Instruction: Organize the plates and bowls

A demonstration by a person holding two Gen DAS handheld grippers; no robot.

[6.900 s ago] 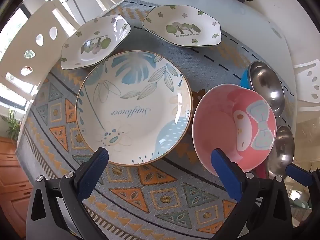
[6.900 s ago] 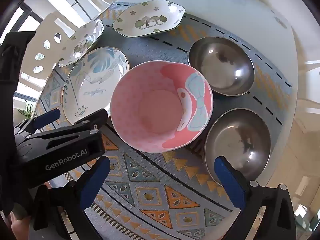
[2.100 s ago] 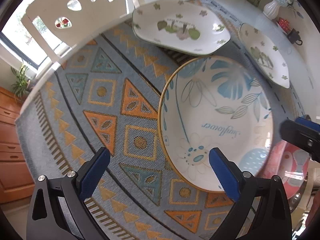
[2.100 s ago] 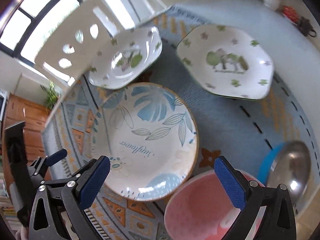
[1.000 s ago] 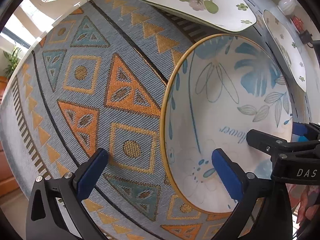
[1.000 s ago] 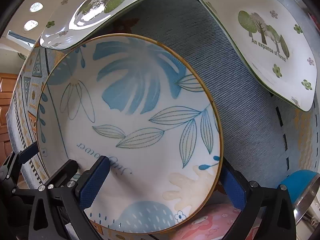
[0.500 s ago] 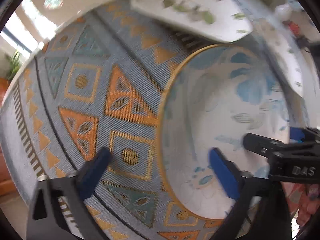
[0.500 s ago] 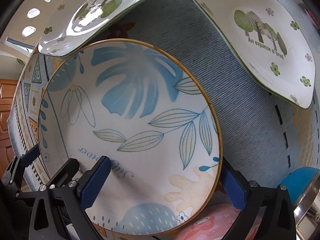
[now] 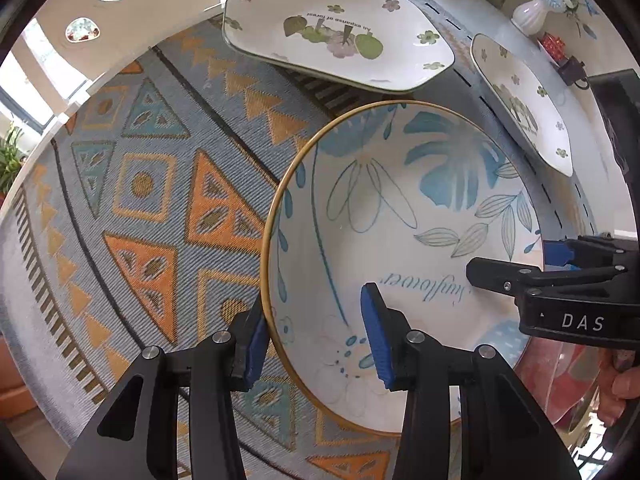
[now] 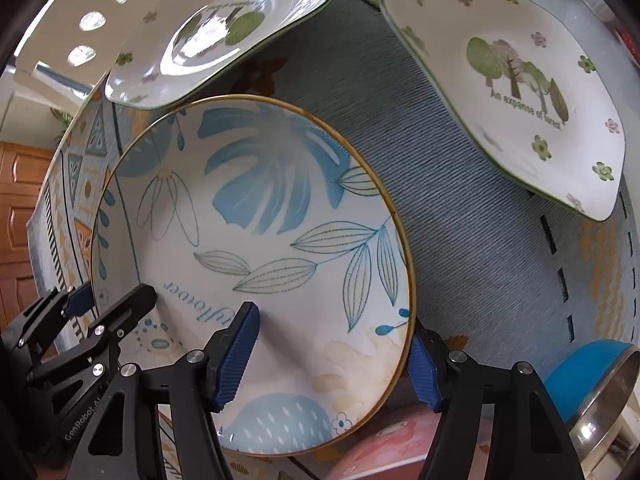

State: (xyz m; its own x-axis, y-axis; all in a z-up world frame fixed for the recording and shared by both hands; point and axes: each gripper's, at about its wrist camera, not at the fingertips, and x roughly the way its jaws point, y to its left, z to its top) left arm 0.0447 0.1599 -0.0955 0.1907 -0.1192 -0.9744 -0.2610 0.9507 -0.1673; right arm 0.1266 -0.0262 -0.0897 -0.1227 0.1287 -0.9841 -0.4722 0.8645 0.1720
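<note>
Right wrist: one leaf plate (image 10: pixel 256 216), two forest plates (image 10: pixel 516 80).

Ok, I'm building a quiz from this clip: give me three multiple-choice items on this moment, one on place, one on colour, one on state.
1. Where is the left gripper? A) on the sunflower plate's left rim B) on the pink bowl C) on a forest plate
2. Sunflower plate rim colour? A) green B) gold C) red
3. Right gripper state? A) wide open B) away from the plate C) fingers straddling the plate's right rim

A: its fingers straddle that edge. B: a gold line rings it. C: one finger inside, one outside.
</note>
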